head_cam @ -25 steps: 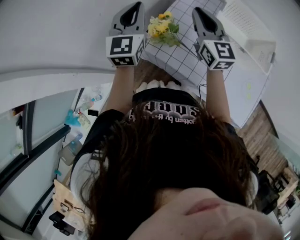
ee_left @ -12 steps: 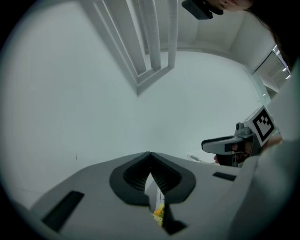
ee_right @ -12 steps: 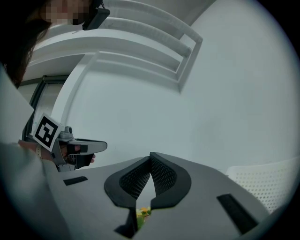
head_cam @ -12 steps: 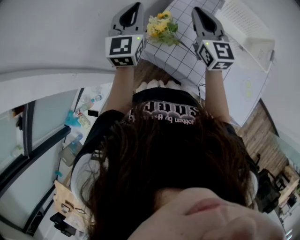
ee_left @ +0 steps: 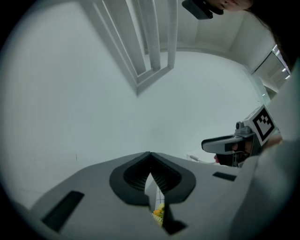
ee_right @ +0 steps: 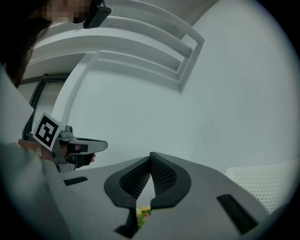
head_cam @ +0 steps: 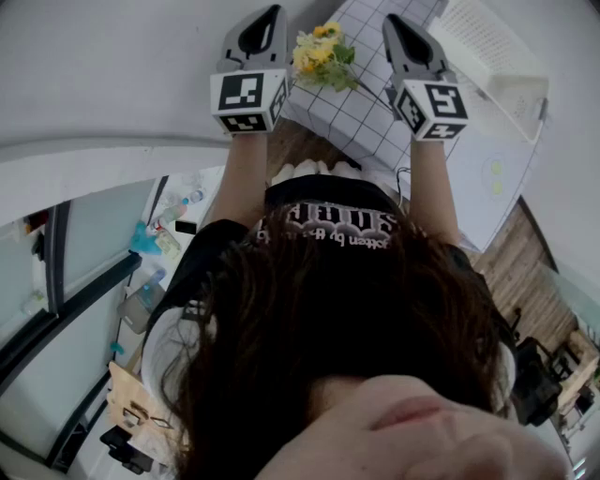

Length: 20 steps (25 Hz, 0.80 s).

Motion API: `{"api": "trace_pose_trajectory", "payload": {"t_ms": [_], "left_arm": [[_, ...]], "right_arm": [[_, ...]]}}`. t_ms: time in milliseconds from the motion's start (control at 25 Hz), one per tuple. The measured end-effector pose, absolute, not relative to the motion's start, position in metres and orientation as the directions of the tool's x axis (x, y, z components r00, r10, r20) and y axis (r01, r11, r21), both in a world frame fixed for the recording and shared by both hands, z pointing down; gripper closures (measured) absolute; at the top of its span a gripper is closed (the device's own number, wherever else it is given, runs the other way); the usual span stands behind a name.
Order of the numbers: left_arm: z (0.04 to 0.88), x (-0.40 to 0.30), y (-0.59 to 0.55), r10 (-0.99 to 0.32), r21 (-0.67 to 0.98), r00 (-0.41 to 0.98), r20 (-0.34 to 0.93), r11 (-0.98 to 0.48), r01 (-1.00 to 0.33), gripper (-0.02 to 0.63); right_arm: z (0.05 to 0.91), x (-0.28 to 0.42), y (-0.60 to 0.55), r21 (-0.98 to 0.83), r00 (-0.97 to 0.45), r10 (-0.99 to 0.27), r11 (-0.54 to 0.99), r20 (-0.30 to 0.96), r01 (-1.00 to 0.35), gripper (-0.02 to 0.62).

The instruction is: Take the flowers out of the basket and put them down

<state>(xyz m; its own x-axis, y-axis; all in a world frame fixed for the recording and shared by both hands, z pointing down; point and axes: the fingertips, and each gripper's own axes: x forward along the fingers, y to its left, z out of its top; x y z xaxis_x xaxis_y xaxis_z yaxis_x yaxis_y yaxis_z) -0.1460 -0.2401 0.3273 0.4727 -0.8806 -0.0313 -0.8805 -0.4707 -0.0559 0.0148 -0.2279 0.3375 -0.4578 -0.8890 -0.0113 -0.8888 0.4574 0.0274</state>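
While both hand-held grippers are held level and side by side, the thing to settle is where the small bunch of yellow flowers with green leaves (head_cam: 323, 58) lies from each of them. In the head view it sits in the gap between the two, to the right of the left gripper (head_cam: 270, 13) and to the left of the right gripper (head_cam: 395, 21). It lies just beside the left gripper's flank and a little further from the right one, so the left is the nearer. The bunch rests on a white cloth with a black grid (head_cam: 361, 122), and it seems to lie below the jaws, since each gripper view catches only a scrap of yellow through the slot under its own jaw tips.

A thin dark stem (head_cam: 375, 97), as far as I can tell, trails from the blossoms towards the right gripper's marker cube. The long axis therefore appears to slant across the gap, blossoms nearer the left gripper and stem end nearer the right.

Both pairs of jaws are pressed together at the tips with nothing pinched between them. The white perforated plastic basket (head_cam: 492, 56) stands off the right gripper's outer side, well apart from the bunch, and whether anything is inside it cannot be made out. Judged from this, the flowers are already out and set down.
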Motion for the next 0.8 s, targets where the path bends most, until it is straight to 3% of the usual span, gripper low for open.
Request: {"api": "trace_pose_trajectory", "payload": {"t_ms": [800], "left_arm": [[0.3231,-0.1417,-0.2333,-0.871,-0.063,0.49,-0.033,-0.487,-0.871,0.604]], "right_arm": [[0.332,0.017,-0.2205,0.021,-0.457,-0.889,0.457,-0.015,-0.889,0.574]]}}
